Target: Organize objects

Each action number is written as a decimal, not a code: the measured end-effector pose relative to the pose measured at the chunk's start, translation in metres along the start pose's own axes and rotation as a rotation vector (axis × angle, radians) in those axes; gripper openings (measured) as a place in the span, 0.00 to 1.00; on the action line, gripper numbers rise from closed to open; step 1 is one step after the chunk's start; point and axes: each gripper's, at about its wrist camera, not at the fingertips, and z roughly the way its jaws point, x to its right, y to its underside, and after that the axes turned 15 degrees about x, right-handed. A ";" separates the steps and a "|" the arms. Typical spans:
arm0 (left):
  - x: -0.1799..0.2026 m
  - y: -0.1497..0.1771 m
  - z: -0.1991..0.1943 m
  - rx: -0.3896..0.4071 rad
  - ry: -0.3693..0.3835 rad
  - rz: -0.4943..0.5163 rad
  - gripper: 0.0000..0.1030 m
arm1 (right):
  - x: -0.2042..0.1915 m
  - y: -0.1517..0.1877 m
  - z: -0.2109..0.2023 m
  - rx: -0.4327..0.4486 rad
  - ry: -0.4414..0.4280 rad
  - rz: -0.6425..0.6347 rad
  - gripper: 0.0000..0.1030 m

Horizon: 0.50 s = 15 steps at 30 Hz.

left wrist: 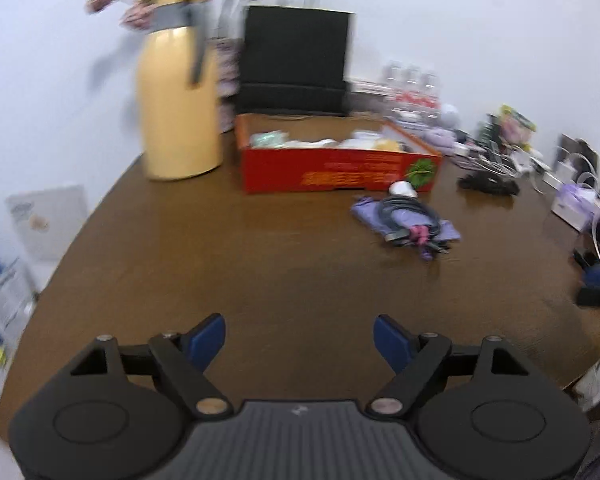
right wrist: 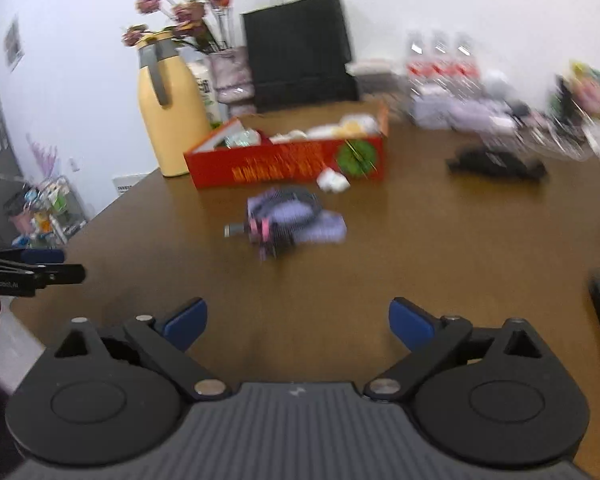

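- Right hand-held gripper (right wrist: pixel 298 322): blue pads spread wide, nothing between them; hovering above bare bench (right wrist: pixel 440 248), aimed roughly at the loose items mid-bench.
- Left hand-held gripper (left wrist: pixel 299 338): pads likewise spread, nothing held. Its tip also shows at the left edge of the right wrist view, off to the left and apart from the right one.
- Task's thing, as judged: coiled dark cable bundle (right wrist: pixel 288 216) with a pink tie, lying on a lilac cloth (right wrist: pixel 324 230) on the bench, just in front of the red box (right wrist: pixel 292 164). A small white object (right wrist: pixel 332 181) sits between bundle and box, close to the box wall.
- Direction: from the right gripper the bundle lies straight ahead, slightly left of centre. From the left gripper the same bundle (left wrist: pixel 410 216) lies ahead and well to the right.
- Nearer arm: right, by judgement; the bundle sits nearly on its axis, so a plain forward reach would serve.
- Long axis: in the right view, bundle and cloth run roughly crosswise to the fingers, the plug end pointing left and the cloth trailing right. Motion blur limits confidence.
- Red box is open-topped and already holds pale items; a likely destination.
- Yellow jug (right wrist: pixel 170 112) stands left of the box, clear of the reach path.
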 end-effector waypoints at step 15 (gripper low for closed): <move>0.057 -0.040 0.085 0.112 0.179 0.114 0.76 | -0.012 -0.023 0.079 0.103 0.052 -0.171 0.74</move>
